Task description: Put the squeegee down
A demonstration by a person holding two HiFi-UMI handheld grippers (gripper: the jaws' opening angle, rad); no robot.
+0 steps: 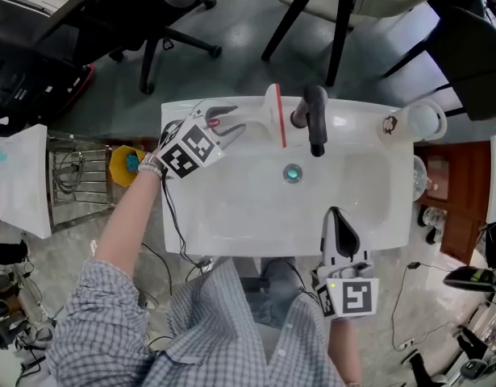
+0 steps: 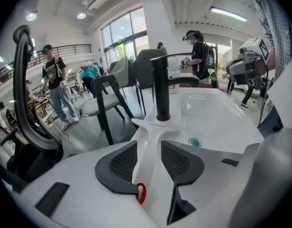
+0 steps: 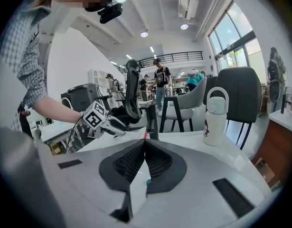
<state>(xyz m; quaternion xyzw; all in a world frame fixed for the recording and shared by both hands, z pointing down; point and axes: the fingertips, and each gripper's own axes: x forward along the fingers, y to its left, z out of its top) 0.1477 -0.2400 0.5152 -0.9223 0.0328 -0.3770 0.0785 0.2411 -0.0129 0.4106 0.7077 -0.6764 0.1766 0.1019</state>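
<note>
currently the squeegee (image 1: 276, 115) lies on the back rim of the sink (image 1: 231, 232), its blade end just beside the base of the black faucet (image 1: 314, 119). the left gripper (image 1: 238, 121) is at the handle end. its jaws stand apart, the white handle runs forward between them, and the red loop (image 2: 141, 193) at the handle's tail sits low between the pad roots. a clear gap shows along the right pad. on the left pad the gap is thin, so a light brush there cannot be ruled out. judged not gripped. the right gripper (image 1: 336, 214) hangs over the near rim, well apart from the work, with its jaws closed together on nothing.

assessment: the squeegee appears set down and resting on the rim, so the step in hand is a clean release and withdrawal. recommended practice: keep the jaws wide and even on both sides of the handle. draw the tool back and up along the handle's own line, never sideways, so neither pad drags it. mind the red loop, which could catch a pad on the way out. risk: a sideways nudge may tip the squeegee into the basin ahead and to the tool's right.
</note>
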